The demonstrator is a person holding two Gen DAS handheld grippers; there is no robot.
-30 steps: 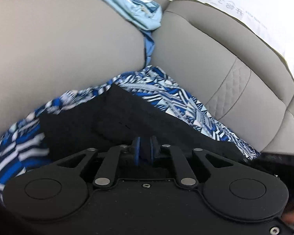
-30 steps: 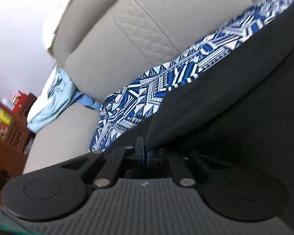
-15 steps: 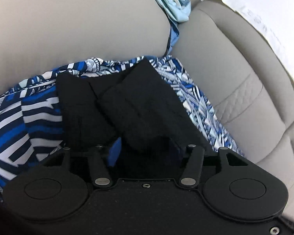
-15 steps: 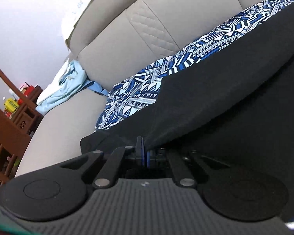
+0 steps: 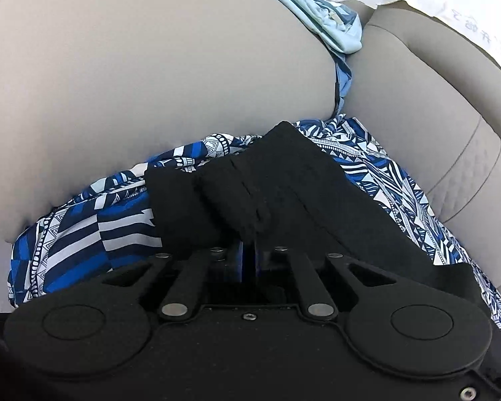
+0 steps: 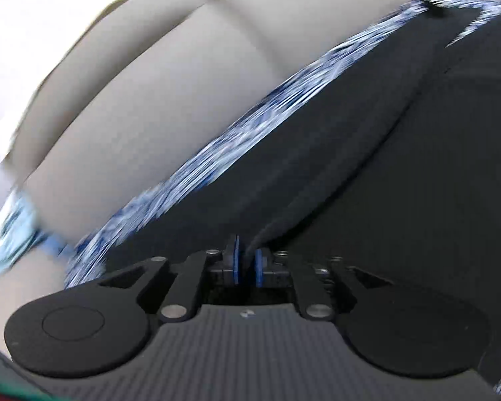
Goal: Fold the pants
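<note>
The black pants (image 5: 284,183) lie folded on a blue-and-white patterned cloth (image 5: 93,230) spread over a beige sofa seat. My left gripper (image 5: 248,254) is shut on the near edge of the folded pants, with black fabric pinched between its blue pads. The right wrist view is motion-blurred. There the pants (image 6: 384,167) fill the right half. My right gripper (image 6: 247,264) has its jaws opening. A gap shows between the blue pads, and a thin fold edge of the pants runs into that gap.
The sofa's rounded armrest (image 5: 117,67) rises at the left and its backrest (image 5: 417,100) at the right. A light blue garment (image 5: 327,20) is tucked in the corner between them. The patterned cloth (image 6: 217,153) borders the pants along the backrest side.
The left jaws stood wide around the pants' edge half a second ago and have now shut on it. The right jaws have parted from shut, and the right view has swung sideways into blur.
</note>
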